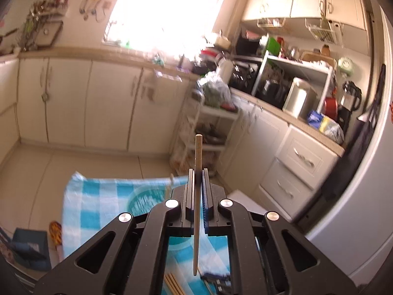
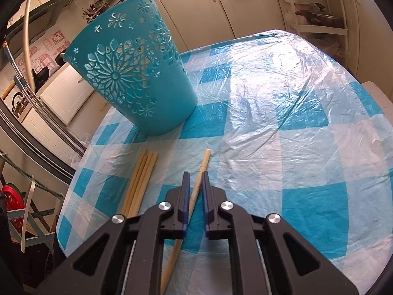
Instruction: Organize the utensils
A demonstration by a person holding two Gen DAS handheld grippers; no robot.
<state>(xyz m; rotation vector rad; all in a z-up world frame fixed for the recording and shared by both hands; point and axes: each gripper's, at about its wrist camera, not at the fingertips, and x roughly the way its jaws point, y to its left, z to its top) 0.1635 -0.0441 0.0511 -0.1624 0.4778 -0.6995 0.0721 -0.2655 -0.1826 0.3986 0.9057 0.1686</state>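
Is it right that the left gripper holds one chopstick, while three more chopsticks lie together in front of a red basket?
Not quite: the basket is teal, not red, as the right wrist view shows. The rest holds: the left gripper clamps one chopstick, and three chopsticks lie together before the basket.

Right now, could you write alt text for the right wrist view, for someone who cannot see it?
The right tool straddles a single chopstick lying on a blue-and-white checked tablecloth. A bundle of chopsticks lies to its left, with a teal cut-out basket standing behind them.
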